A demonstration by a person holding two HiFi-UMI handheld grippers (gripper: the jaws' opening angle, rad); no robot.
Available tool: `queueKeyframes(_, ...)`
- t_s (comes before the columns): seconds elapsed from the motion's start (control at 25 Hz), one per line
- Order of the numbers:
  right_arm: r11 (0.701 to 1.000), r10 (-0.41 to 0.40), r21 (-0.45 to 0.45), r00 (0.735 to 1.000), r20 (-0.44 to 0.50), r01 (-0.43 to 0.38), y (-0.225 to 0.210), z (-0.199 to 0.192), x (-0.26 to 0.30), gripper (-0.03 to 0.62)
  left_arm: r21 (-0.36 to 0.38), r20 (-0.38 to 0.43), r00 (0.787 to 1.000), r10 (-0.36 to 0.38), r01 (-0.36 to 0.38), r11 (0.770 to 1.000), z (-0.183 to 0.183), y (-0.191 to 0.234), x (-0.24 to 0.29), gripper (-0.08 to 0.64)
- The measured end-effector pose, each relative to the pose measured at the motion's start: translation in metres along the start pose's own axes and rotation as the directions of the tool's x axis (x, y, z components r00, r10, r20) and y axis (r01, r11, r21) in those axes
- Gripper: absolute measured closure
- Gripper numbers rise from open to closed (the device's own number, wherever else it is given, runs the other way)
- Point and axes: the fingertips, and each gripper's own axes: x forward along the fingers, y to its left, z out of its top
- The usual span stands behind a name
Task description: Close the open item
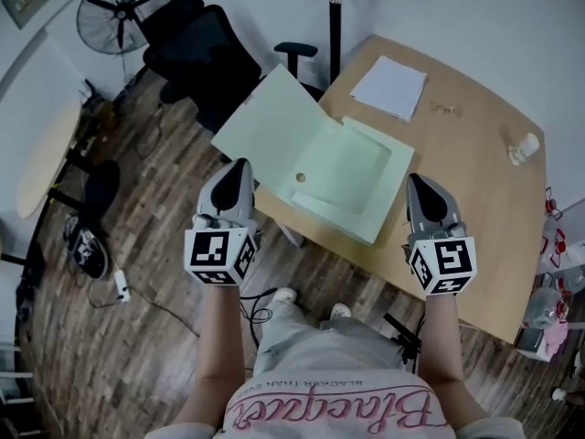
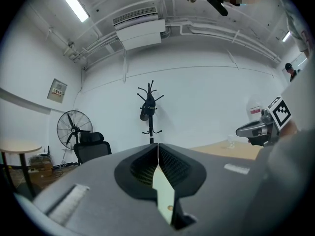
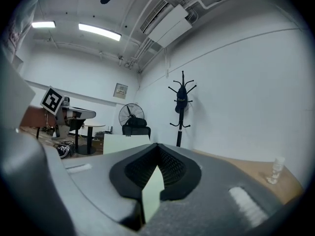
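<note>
Showing a person at the near edge of a wooden tabletop (image 1: pixel 475 236), one tool in each hand, both pointing level and away from the body.

Left tool (image 1: pixel 240 165): clenched, its jaws meeting tip to tip with nothing caught at the tips. It sits at the near edge of the folder's open flap.

Right tool (image 1: pixel 414 179): likewise clenched, jaw tips together, just beside the folder's right-hand corner.

Folder (image 1: pixel 352 167): pale green, lying open between the two tools. Its right half rests flat on the tabletop, directly ahead and to the inside of the right tool. Its left flap spreads out ahead of the left tool, past the tabletop's edge and over the wooden floor (image 1: pixel 137 355). A small round hole (image 1: pixel 300 177) lies near the fold, between the tools.

In each gripper view a pale green sliver shows in the gap behind the closed tips. It is probably the folder seen below the tool, though the views do not settle this.

Further ahead of the right tool, white paper sheets (image 1: pixel 390 87) lie on the tabletop, well apart from the folder. A small clear bottle (image 1: pixel 523 147) stands off to that tool's right.

Beyond the left tool stand a black office chair (image 1: pixel 196 48), a pedestal fan (image 1: pixel 122 9) and a coat stand (image 1: pixel 335 7).
</note>
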Motion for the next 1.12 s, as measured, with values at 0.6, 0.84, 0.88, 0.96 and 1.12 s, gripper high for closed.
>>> queueKeyframes(0.6,0.991,-0.132,0.013,0.991,-0.026,0.132,0.047,0.014,0.045,0.592,-0.076,-0.046,0.994,-0.095,0.091,0.993,-0.015,0.094,0.033,0.240)
queueKeyframes(0.84,0.986,-0.165,0.026,0.985,-0.047,0.166,0.063,0.010,0.060,0.592,-0.178,-0.068,0.984,-0.166,0.152,0.972,-0.038,0.115,0.046,0.089)
queueKeyframes(0.88,0.985,-0.171,0.029,0.984,-0.049,0.173,0.066,0.009,0.062,0.592,-0.188,-0.074,0.981,-0.180,0.164,0.969,-0.042,0.118,0.048,0.089)
queueKeyframes(0.96,0.982,-0.183,0.033,0.982,-0.053,0.184,0.074,0.007,0.067,0.592,-0.206,-0.086,0.975,-0.206,0.185,0.961,-0.051,0.123,0.052,0.089)
queueKeyframes(1.12,0.977,-0.207,0.033,0.975,-0.074,0.210,0.089,0.000,0.070,0.592,-0.244,-0.105,0.961,-0.257,0.226,0.943,-0.069,0.129,0.060,0.091)
